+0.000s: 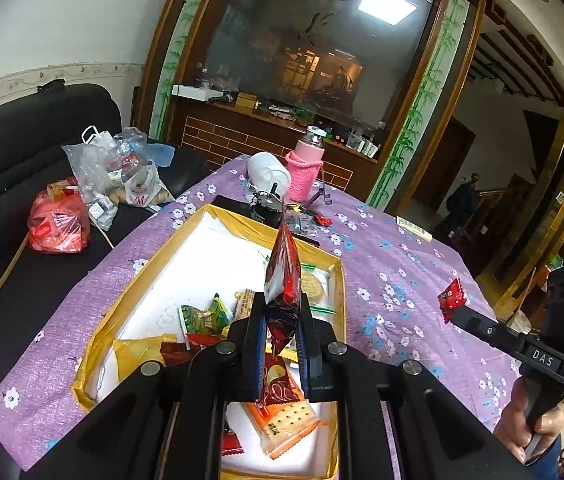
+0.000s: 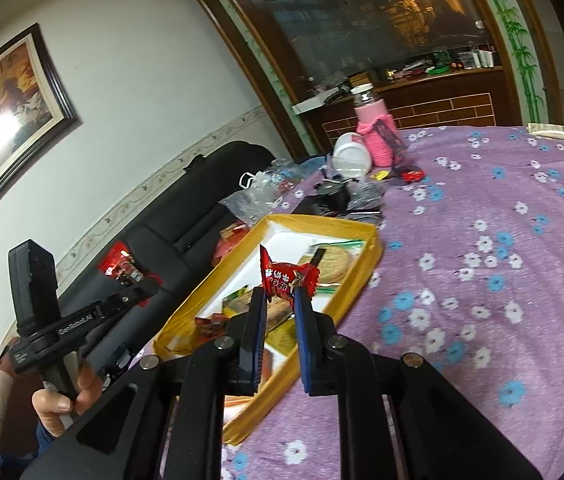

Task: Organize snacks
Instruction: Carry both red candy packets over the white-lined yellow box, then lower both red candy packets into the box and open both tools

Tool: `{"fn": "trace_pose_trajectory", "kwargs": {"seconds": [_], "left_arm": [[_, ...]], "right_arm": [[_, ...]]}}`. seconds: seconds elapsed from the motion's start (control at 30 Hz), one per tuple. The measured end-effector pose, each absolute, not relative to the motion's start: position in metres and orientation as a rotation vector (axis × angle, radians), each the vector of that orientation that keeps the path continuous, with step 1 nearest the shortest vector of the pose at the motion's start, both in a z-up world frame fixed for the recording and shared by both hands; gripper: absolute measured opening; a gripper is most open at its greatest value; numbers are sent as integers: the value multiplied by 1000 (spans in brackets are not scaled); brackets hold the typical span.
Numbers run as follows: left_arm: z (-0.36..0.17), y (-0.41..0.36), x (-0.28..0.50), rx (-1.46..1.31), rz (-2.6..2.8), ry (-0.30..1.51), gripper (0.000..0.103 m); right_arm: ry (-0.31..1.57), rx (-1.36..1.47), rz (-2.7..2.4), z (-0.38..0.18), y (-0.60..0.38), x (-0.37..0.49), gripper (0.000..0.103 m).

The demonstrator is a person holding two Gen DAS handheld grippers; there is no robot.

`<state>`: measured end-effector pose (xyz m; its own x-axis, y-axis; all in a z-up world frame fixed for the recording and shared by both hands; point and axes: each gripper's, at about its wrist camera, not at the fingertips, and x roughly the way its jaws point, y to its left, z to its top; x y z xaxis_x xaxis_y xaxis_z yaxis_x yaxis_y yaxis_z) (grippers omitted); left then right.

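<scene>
left fingers point(image 1: 282, 312) tight on red packet point(image 1: 282, 272); right fingers point(image 2: 282, 300) tight on red candy point(image 2: 287, 276)

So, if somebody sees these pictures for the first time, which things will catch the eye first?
Probably the two red snacks held up in the air: the left gripper has its jaws shut on a tall red snack packet above the yellow-rimmed box, and the right gripper pinches a small red wrapped candy. After that, the purple flowered tablecloth and the pink knitted bottle at the far end of the table.

Snacks point(image 1: 282, 420) in tray point(image 1: 313, 246) on table point(image 1: 401, 320); bottle point(image 1: 306, 164) behind.
</scene>
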<state>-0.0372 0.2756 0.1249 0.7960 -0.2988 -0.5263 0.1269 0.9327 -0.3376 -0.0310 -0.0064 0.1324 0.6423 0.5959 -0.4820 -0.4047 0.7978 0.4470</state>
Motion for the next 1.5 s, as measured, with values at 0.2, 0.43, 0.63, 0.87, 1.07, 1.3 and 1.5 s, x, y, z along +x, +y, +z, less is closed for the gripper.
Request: {"fn": "trace_pose_trajectory", "kwargs": {"seconds": [0.2, 0.43, 0.63, 0.87, 1.07, 1.3, 1.5], "left_arm": [[119, 279, -44, -278, -225, 604, 12], [112, 283, -46, -270, -220, 609, 12], [105, 292, -46, -275, -213, 615, 12], [93, 301, -40, -291, -206, 637, 12], [83, 296, -35, -288, -218, 664, 12], [73, 287, -32, -263, -225, 689, 13], [69, 272, -30, -162, -170, 675, 13]], "right_arm": [[687, 308, 601, 125, 12, -36, 14], [722, 299, 615, 116, 31, -37, 14], [745, 286, 622, 109, 43, -36, 14], [773, 258, 636, 102, 60, -33, 14], [811, 229, 647, 89, 79, -30, 14], [831, 203, 652, 78, 91, -32, 14], [846, 197, 641, 71, 94, -30, 14]]}}
